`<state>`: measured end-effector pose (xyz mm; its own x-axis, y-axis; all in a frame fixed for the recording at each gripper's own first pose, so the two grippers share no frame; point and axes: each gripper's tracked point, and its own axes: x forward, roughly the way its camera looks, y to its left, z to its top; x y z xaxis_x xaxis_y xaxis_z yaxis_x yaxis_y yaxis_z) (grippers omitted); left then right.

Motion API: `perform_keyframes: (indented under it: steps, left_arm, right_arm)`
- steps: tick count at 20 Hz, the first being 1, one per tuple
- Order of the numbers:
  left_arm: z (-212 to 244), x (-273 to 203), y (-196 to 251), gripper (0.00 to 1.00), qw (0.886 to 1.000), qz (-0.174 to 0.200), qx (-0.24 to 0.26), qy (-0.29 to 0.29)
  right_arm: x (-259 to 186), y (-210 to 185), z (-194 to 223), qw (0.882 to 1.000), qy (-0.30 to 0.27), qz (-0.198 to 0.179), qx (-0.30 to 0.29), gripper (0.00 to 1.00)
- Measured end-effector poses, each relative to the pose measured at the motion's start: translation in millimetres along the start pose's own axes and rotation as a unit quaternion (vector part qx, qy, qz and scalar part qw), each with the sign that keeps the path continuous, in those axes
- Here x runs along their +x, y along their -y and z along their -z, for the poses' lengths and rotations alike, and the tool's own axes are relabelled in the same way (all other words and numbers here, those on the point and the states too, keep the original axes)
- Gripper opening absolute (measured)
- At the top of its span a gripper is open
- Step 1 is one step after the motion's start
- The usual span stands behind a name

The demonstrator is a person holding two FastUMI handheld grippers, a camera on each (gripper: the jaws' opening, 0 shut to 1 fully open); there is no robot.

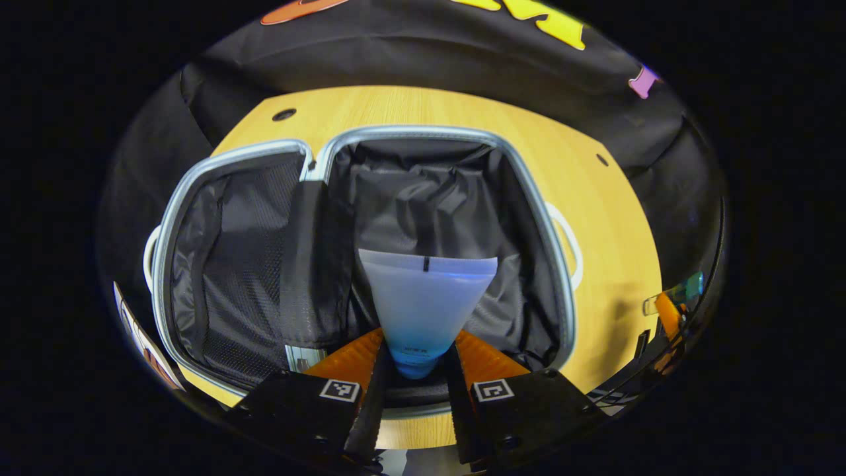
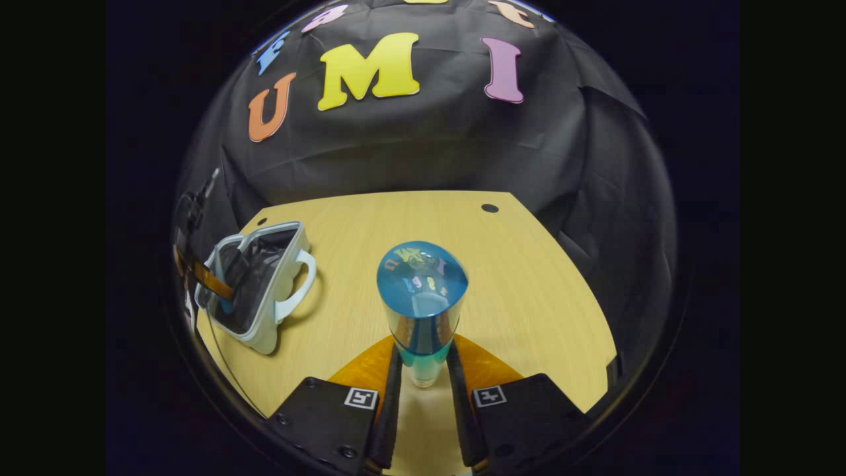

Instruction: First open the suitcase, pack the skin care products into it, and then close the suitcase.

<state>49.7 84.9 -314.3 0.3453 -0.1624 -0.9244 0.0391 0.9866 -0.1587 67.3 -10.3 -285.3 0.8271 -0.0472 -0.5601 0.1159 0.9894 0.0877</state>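
In the left gripper view, nearest the camera, the left gripper [image 1: 418,360] is clenching the narrow capped end of a translucent, pale blue squeeze tube [image 1: 426,297]; both fingers are pressing on it, and the tube's long axis is running straight away from the jaws, its flat crimped end fanning out wide at the far side; the tube is hanging over the right half of the open, pale-rimmed suitcase [image 1: 562,284], so a release here would, I judge, be dropping it onto the crumpled black fabric lining [image 1: 423,192]; to the left a black strap [image 1: 316,264] is lying along the hinge, and beyond it the left half is showing a black mesh pocket [image 1: 231,264]; the case is lying flat on the light wooden tabletop [image 1: 608,218].

In the right gripper view, the right gripper [image 2: 423,373] is grasping a clear cylindrical bottle with blue liquid [image 2: 423,311]; the fingers are pinching its lower part, and its long axis is pointing away from the jaws toward its glossy, rounded blue end; it is being held above bare table, with the suitcase lying well apart at the far left; the left gripper is therefore the nearer to the case, and the bottle is, I judge, needing a carry leftward before it can go in.
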Motion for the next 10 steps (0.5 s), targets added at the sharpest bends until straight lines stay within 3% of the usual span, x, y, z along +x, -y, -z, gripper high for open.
perform_keyframes:
  steps: [7, 10]
  left_arm:
    - [5.9, 33.0, -10.6, 0.49, 0.998, -0.016, 0.018, -0.054]
    - [2.2, 35.0, -12.7, 0.48, 0.999, -0.019, 0.013, -0.048]
  right_arm:
    - [-26.3, -7.6, -13.3, 1.000, 0.011, 0.014, -0.015, 0.35]
    - [-30.7, -10.9, -13.0, 1.000, 0.006, 0.015, -0.007, 0.36]
